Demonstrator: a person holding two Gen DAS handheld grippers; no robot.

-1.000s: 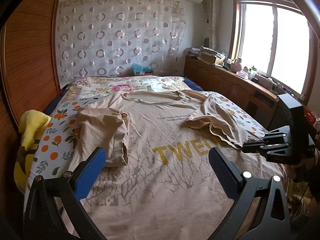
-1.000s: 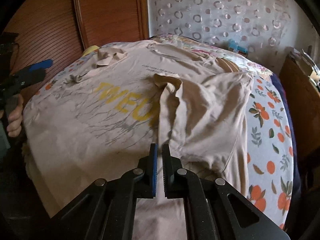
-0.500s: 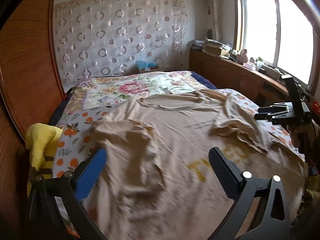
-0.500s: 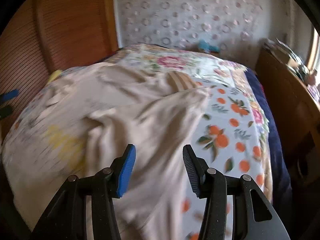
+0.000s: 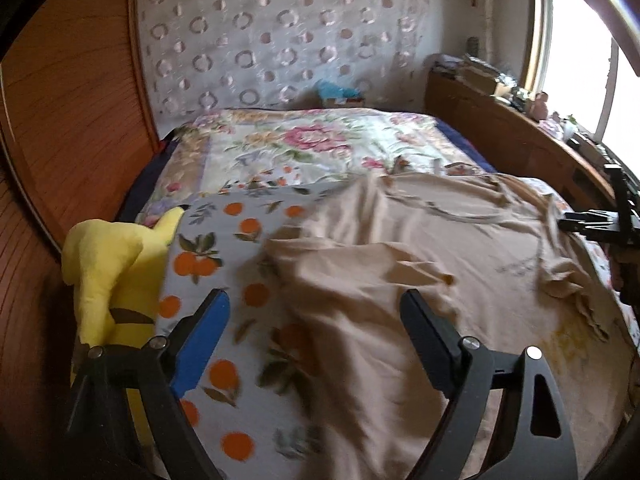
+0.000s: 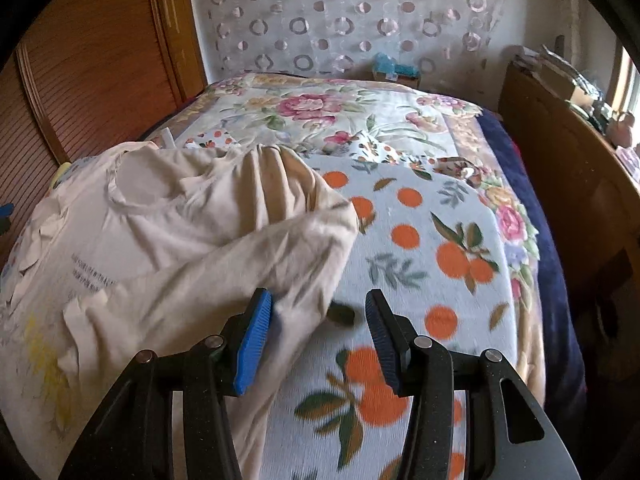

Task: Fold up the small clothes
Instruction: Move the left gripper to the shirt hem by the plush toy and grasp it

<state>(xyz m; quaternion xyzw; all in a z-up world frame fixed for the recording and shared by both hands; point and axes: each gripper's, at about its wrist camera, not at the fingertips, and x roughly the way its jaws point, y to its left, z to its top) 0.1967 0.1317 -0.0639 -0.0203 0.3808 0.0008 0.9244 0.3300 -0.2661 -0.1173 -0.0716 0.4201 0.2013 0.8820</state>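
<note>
A beige T-shirt [image 5: 440, 232] with yellow lettering lies flat on the bed, its sleeves folded inward. My left gripper [image 5: 313, 298] hovers over the shirt's left edge, where the folded sleeve [image 5: 360, 276] meets the blanket. Its jaws are wide and closing, and the cloth lies below them without being pinched. My right gripper [image 6: 317, 296] stands half open above the shirt's right edge. The folded cloth [image 6: 248, 216] reaches under its left pad, and nothing is gripped. In the left wrist view the right gripper [image 5: 592, 224] shows at the far right.
An orange-print blanket [image 6: 420, 240] and a floral quilt [image 5: 312, 144] cover the bed. A yellow plush toy [image 5: 112, 264] sits at the bed's left edge by the wooden wardrobe [image 5: 80, 100]. A wooden cabinet [image 5: 500, 140] with clutter runs under the window on the right.
The right gripper went from shut to half open, letting go of the cloth. Both grippers moved outward and toward the head of the bed. The left jaws narrowed slightly.
</note>
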